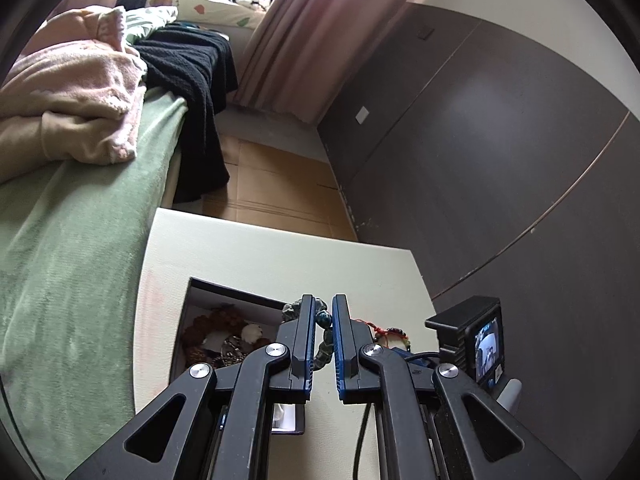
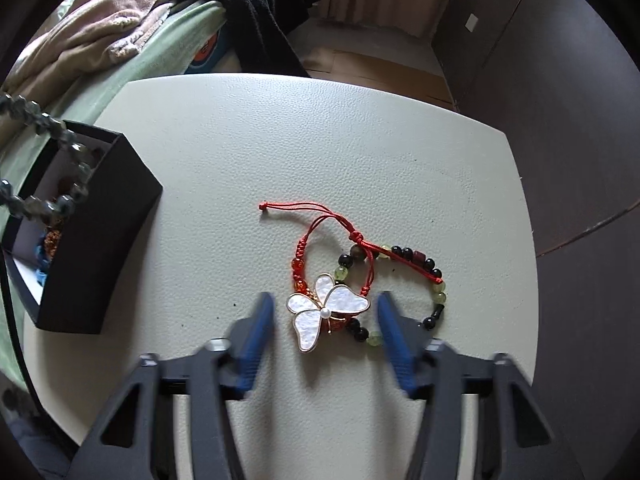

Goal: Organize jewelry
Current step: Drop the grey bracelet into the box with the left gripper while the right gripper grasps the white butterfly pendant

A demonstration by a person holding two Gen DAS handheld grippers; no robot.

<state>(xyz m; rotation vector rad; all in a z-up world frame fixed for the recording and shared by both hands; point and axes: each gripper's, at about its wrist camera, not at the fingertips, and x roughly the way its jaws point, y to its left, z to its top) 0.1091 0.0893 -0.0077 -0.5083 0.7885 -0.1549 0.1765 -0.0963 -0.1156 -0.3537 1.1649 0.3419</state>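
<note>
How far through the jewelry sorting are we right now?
Some pieces already lie in the black box. In hand: the left tool is shut on a grey-green bead bracelet, hanging over the box. Left: the butterfly piece, red cord bracelet and dark bead bracelet, between the open right tool.

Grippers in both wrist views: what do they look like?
Both are alike: the left gripper and right gripper have black angular linkage arms with triangular cut-outs, silver round pivot bolts, and flat fingers faced with ribbed blue pads. A black cable and small screened camera unit sit beside the left one.
</note>
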